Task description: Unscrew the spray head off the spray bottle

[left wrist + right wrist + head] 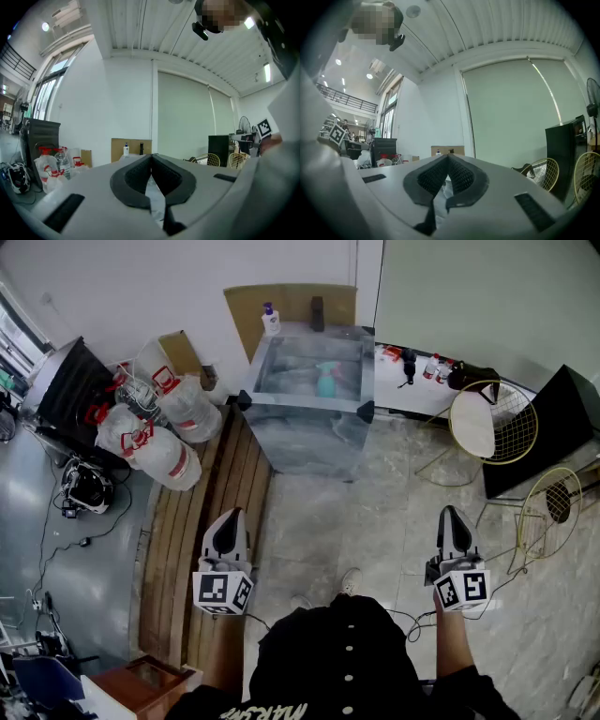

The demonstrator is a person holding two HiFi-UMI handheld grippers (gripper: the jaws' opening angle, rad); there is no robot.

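I hold my left gripper point(230, 516) and right gripper point(451, 514) empty, fingers pressed together, well short of the clear desk point(300, 439), where the small teal spray bottle point(326, 381) sits right of centre.

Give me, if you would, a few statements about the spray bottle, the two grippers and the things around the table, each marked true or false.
1. The teal spray bottle stands on the clear table. True.
2. The left gripper and the right gripper are both shut. True.
3. The left gripper holds the spray bottle. False: nothing is between its fingers, and the bottle is away on the table, apart from both grippers.
4. The water jugs lie to the right of the table in the head view. False: they lie to its left, against the wall. The wire chairs are on the right.
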